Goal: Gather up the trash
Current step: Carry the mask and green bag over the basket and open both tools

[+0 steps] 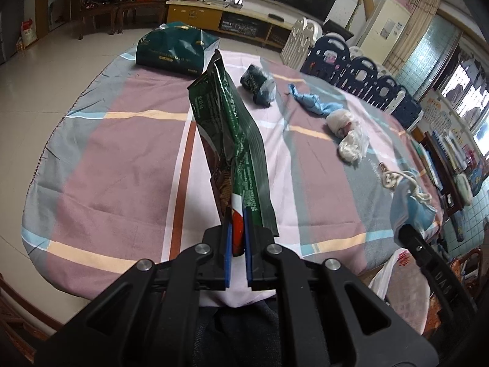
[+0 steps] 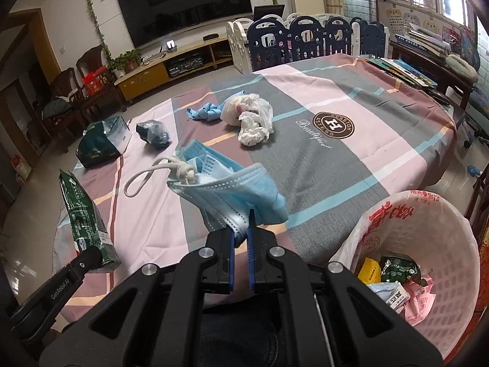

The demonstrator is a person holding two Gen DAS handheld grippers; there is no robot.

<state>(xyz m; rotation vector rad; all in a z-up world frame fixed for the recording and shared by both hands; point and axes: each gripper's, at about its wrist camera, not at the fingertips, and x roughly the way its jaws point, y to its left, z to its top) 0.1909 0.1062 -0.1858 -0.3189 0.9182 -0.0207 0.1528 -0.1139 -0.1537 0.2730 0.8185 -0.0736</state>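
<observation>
Currently: left hand-held gripper (image 1: 237, 229), jaws closed on a long dark-green foil snack wrapper (image 1: 232, 128), raised over the table (image 1: 122, 159) with its pink-and-grey checked cloth. Right hand-held gripper (image 2: 241, 229), jaws clamped on a crumpled blue surgical mask (image 2: 235, 183) with white ear loops, held above the table's near edge. White-lined perforated plastic waste basket (image 2: 443, 244), near right, holding wrappers.

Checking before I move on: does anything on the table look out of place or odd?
Only the expected litter: a dark green bag, a dark crumpled wrapper, a blue glove and white plastic bags lie scattered on the tablecloth. Nothing looks spilled or broken.
</observation>
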